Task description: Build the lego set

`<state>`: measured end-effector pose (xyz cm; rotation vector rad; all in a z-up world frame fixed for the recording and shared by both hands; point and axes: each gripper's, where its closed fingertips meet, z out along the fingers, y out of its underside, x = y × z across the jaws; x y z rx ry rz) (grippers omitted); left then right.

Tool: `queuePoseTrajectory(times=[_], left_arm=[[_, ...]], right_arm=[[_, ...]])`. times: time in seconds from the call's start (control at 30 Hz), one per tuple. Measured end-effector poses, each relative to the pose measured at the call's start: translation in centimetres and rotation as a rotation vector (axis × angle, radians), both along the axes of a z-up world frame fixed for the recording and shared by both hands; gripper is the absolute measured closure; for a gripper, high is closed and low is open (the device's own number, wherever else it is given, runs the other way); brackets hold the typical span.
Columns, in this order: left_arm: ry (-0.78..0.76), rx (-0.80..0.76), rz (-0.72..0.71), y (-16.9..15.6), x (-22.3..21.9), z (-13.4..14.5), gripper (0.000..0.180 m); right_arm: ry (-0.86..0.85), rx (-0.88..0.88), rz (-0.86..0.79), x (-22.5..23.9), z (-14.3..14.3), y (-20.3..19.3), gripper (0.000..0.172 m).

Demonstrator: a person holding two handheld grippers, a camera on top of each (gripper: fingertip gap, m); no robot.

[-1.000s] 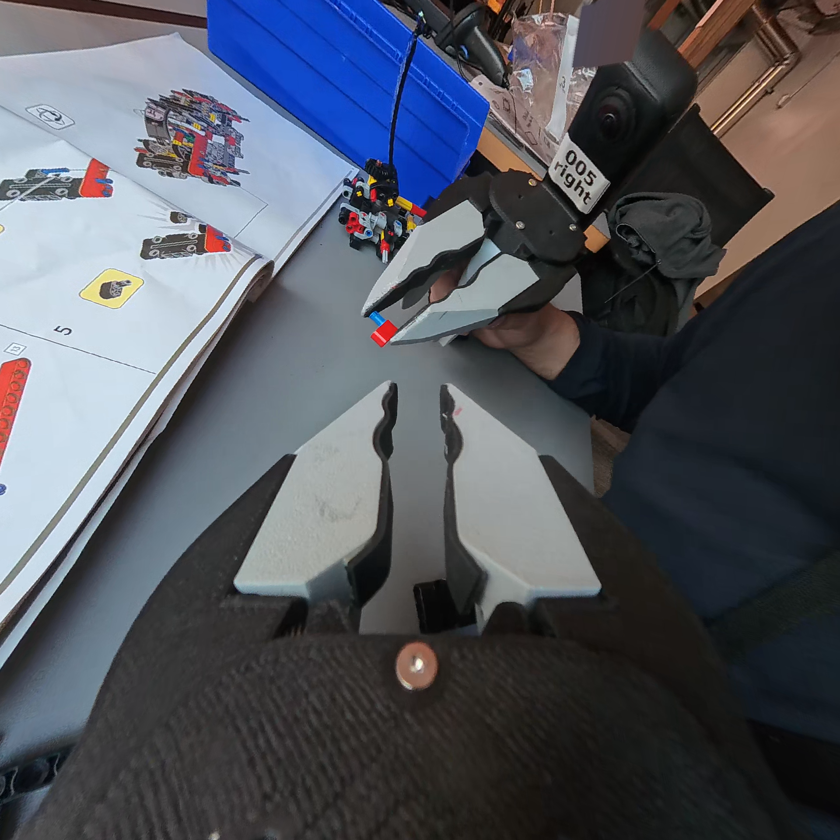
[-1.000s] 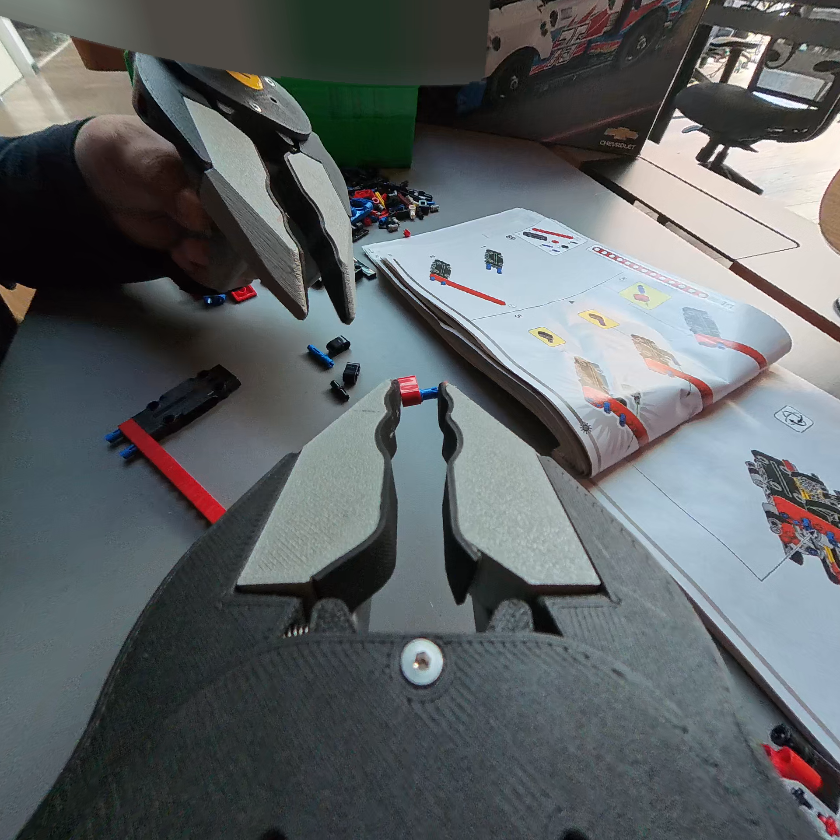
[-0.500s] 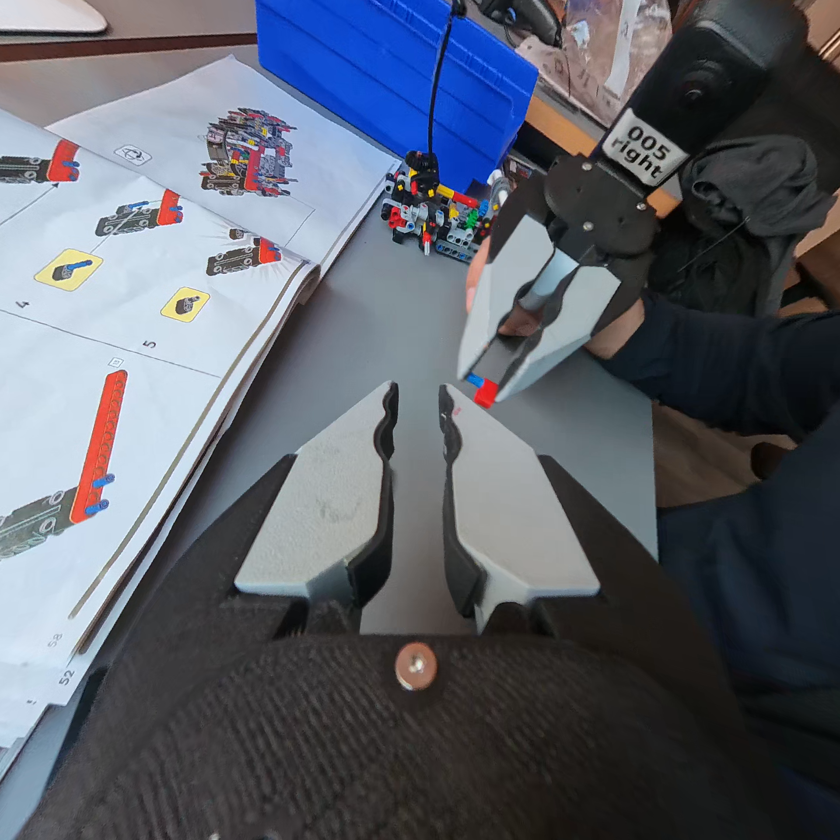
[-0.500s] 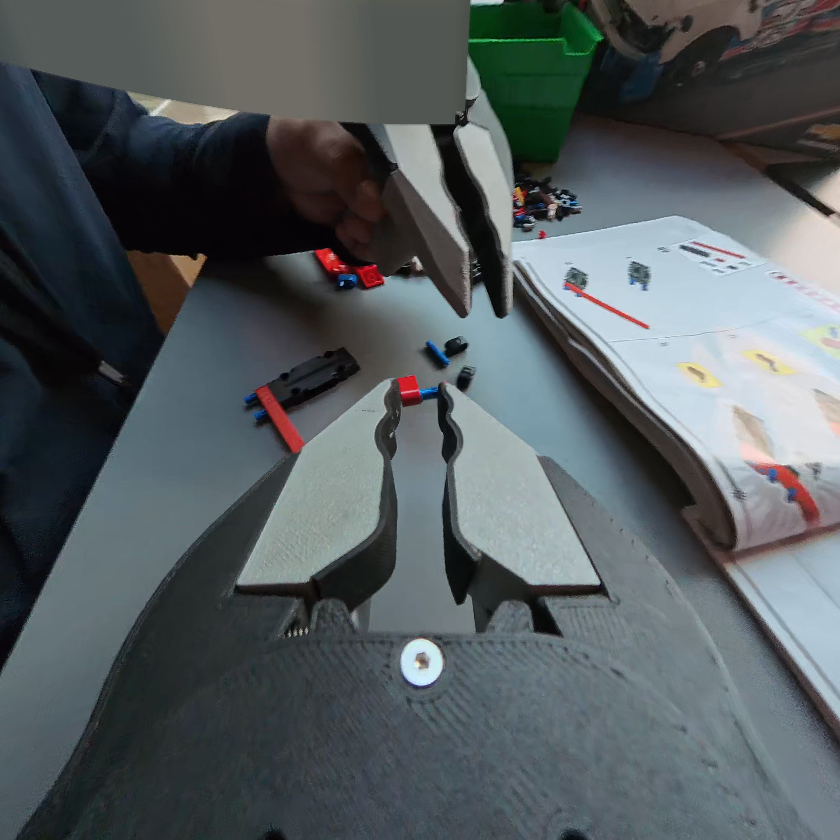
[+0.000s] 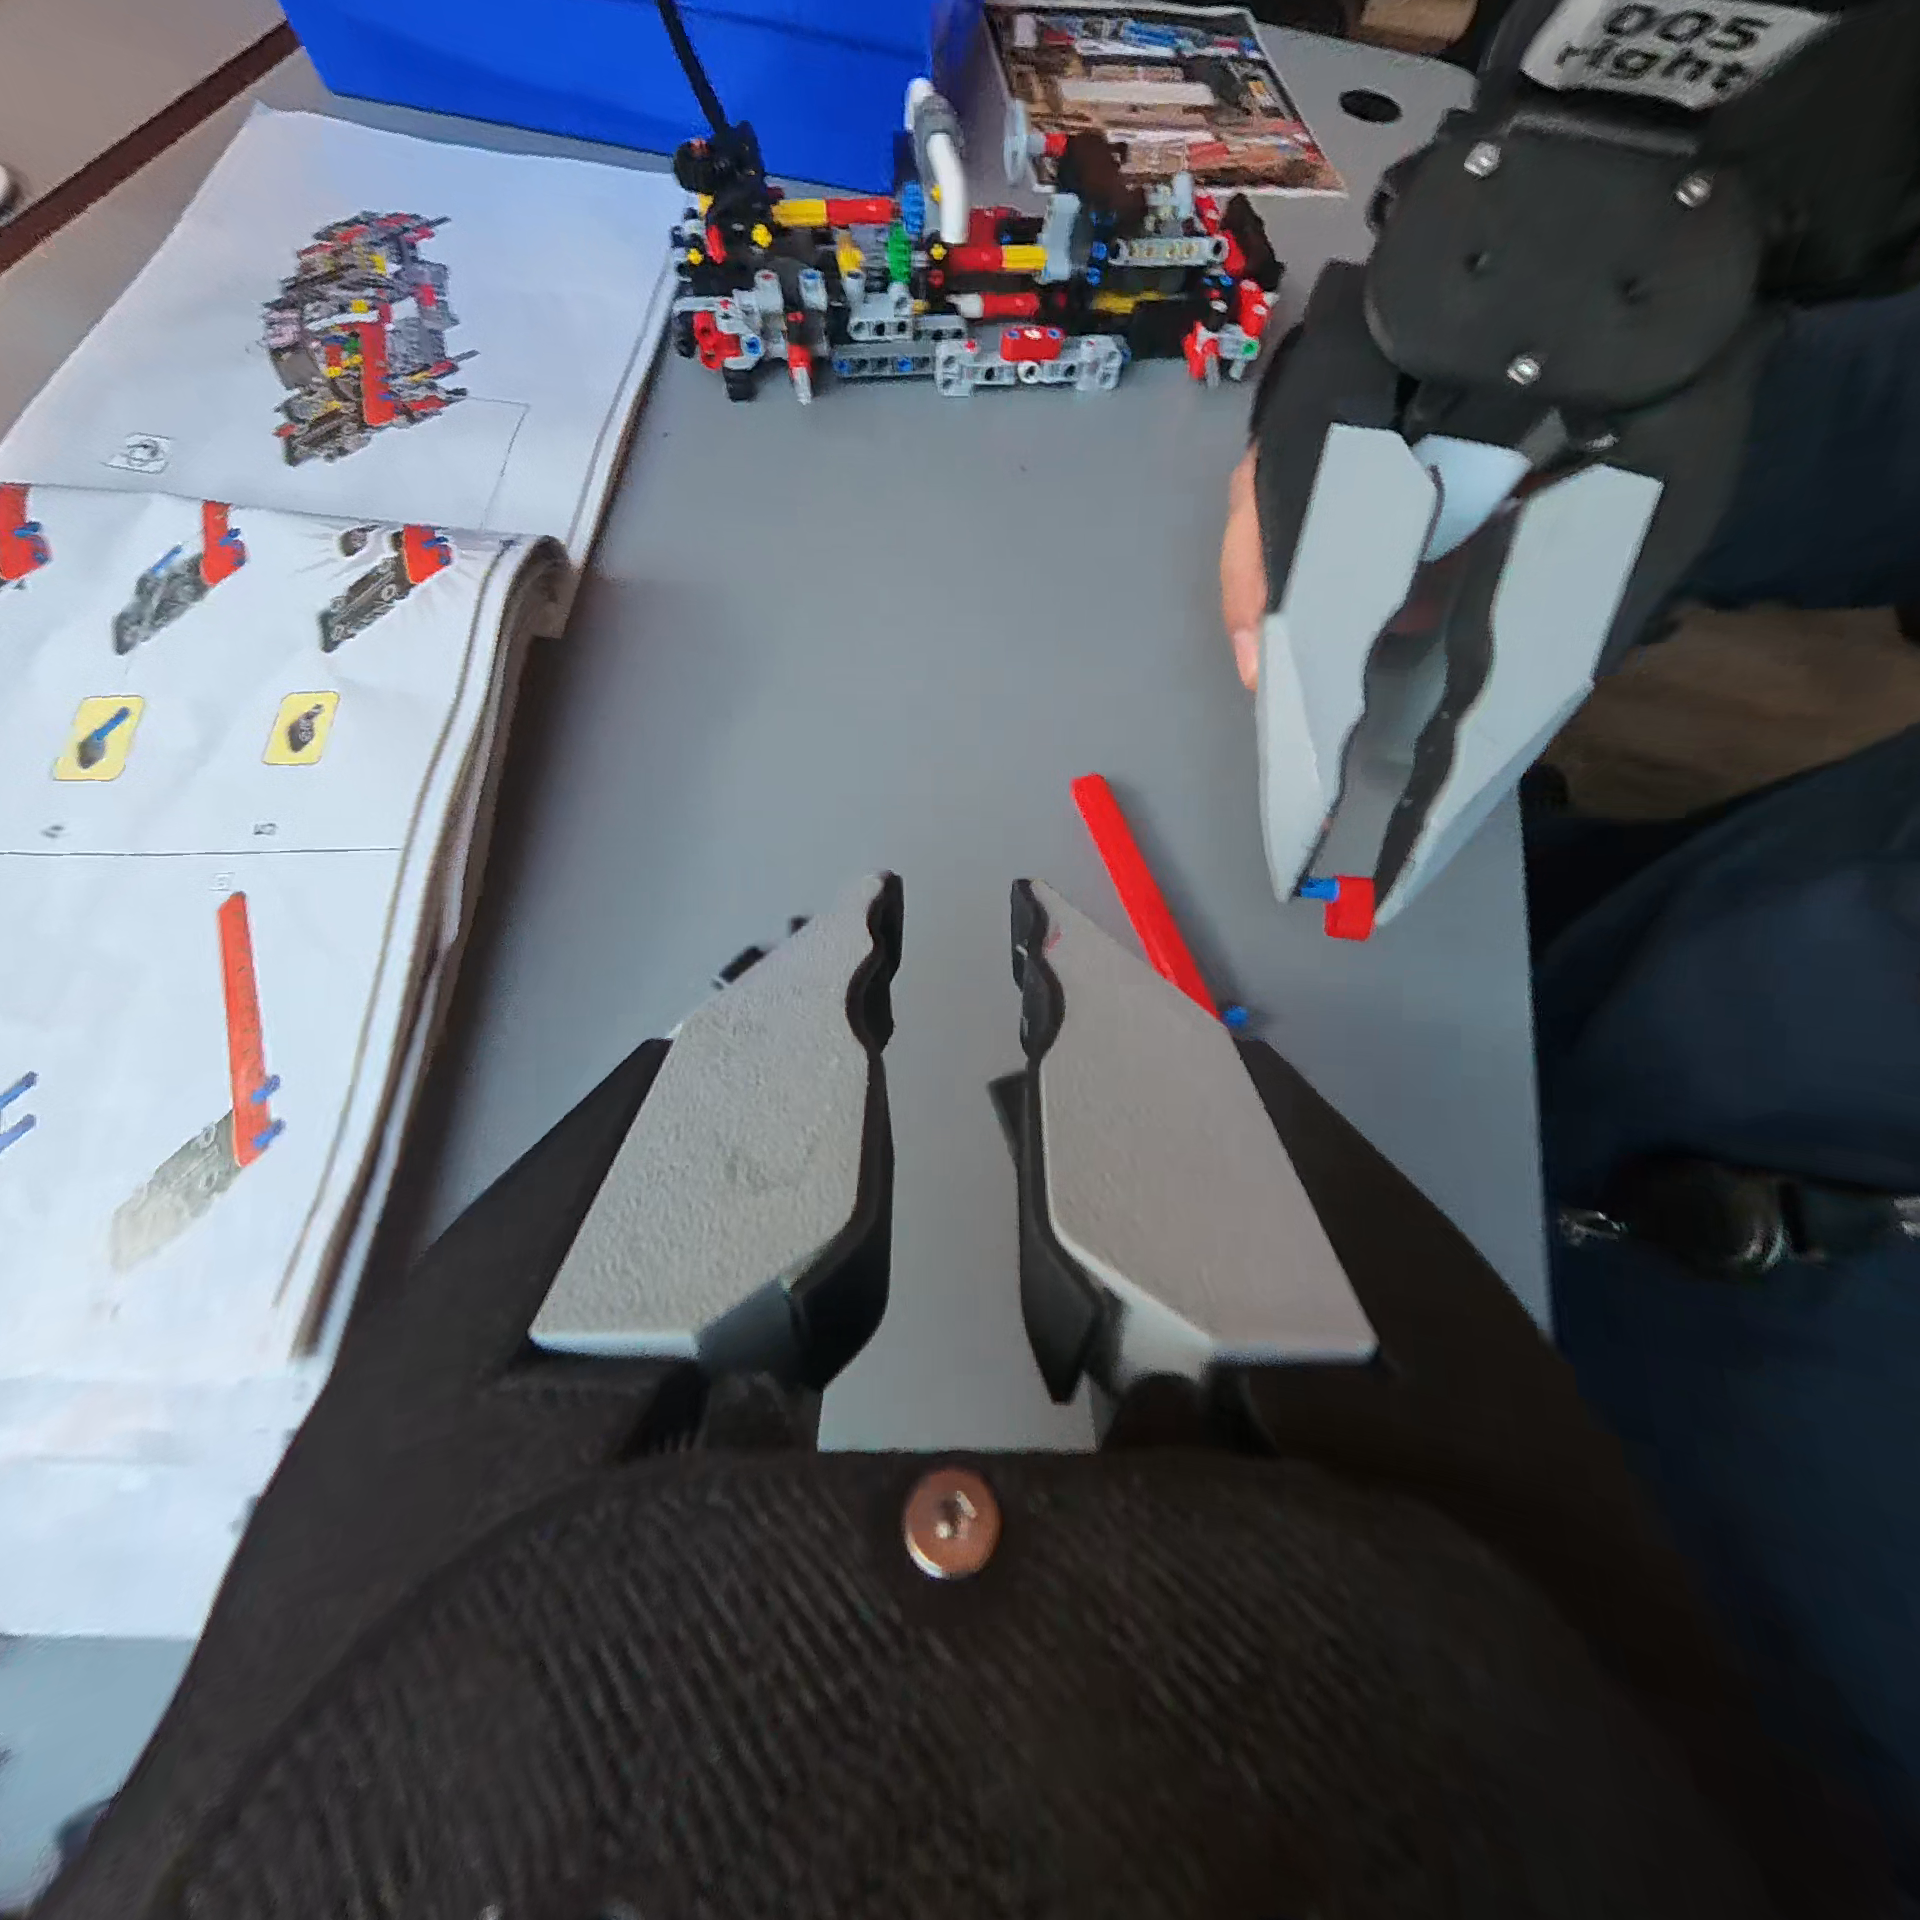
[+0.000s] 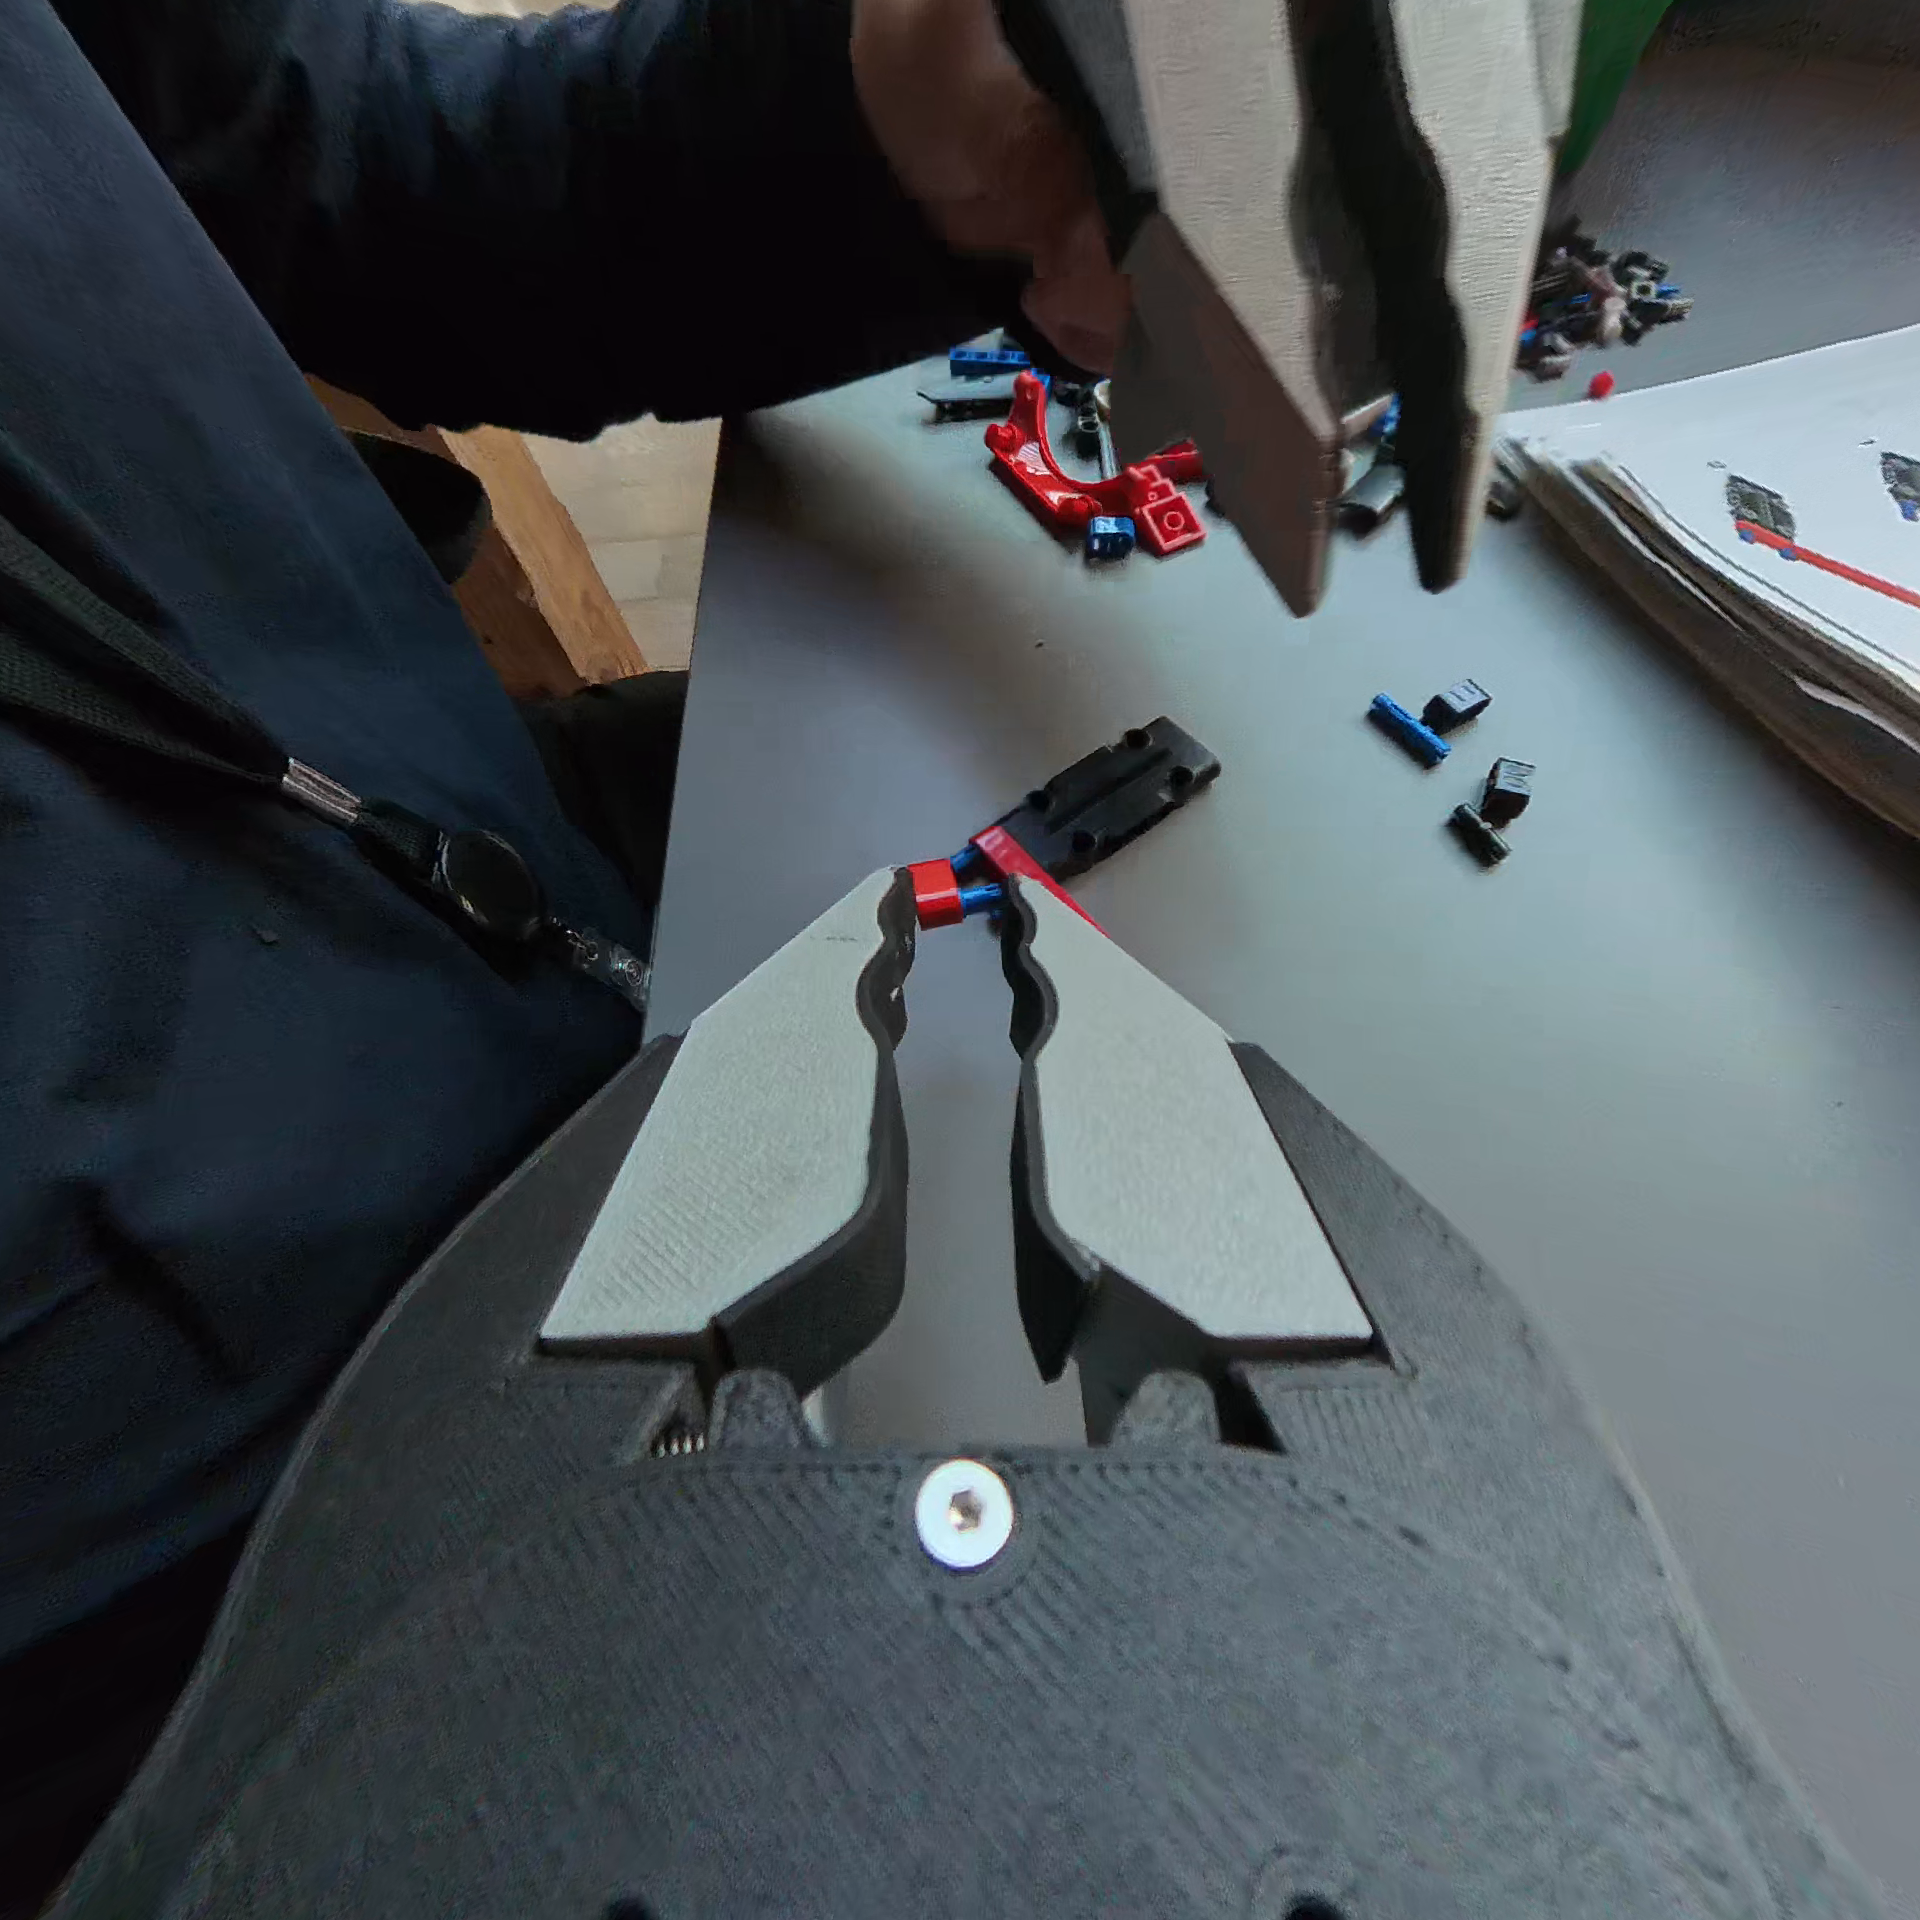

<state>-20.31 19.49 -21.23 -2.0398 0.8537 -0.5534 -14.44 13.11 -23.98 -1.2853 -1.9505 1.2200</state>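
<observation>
We see a grey table (image 5: 914, 644) carrying an open instruction booklet (image 5: 260, 727), a part-built brick model (image 5: 966, 281) and loose bricks (image 6: 1101, 488). The right gripper (image 6: 956, 899) angles down, pinching a small red piece with a blue pin (image 6: 951, 896) just above a red beam (image 5: 1132, 883); the left gripper (image 5: 956, 904) hovers with jaws narrowly apart on nothing. Its own fingers hide the beam's near end
</observation>
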Motion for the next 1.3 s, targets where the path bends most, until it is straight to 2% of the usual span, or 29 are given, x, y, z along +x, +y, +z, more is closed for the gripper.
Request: queuePoseTrajectory(times=[0.1, 0.2, 0.33, 0.47, 0.57, 0.7, 0.8, 1.03, 1.3], left_arm=[[0.03, 0.036, -0.06, -3.2, 1.9, -0.4, 0.16], [0.107, 0.182, -0.12, -5.9, 4.2, -0.8, 0.158], [0.219, 0.37, -0.134, -7.7, 6.4, -0.9, 0.161], [0.391, 0.552, -0.039, -7.6, 6.5, -1.0, 0.17], [0.462, 0.566, -0.004, -8.3, 6.6, -1.6, 0.17], [0.422, 0.558, 0.017, -9.4, 7.8, -1.5, 0.171], [0.453, 0.604, 0.024, -9.7, 8.1, -1.2, 0.175], [0.458, 0.624, 0.022, -9.9, 8.6, -0.9, 0.174], [0.441, 0.625, 0.022, -9.7, 8.8, -1.0, 0.18]], right_arm=[[0.006, -0.028, -0.019, 0.3, 0.1, -0.2, 0.158], [0.015, -0.082, -0.032, 0.5, 0.6, -0.1, 0.158], [0.011, -0.204, -0.041, 0.5, 1.2, -0.1, 0.158], [-0.008, -0.345, -0.03, 0.5, 1.7, -0.9, 0.158], [-0.044, -0.413, -0.022, 0.7, 1.7, -1.7, 0.158], [-0.092, -0.501, -0.003, 1.1, 1.5, -3.2, 0.158], [-0.111, -0.514, 0.0, 1.1, 1.3, -3.5, 0.158], [-0.174, -0.637, -0.009, 1.3, 1.0, -3.6, 0.158], [-0.221, -0.677, -0.036, 1.1, 0.4, -3.4, 0.158]])
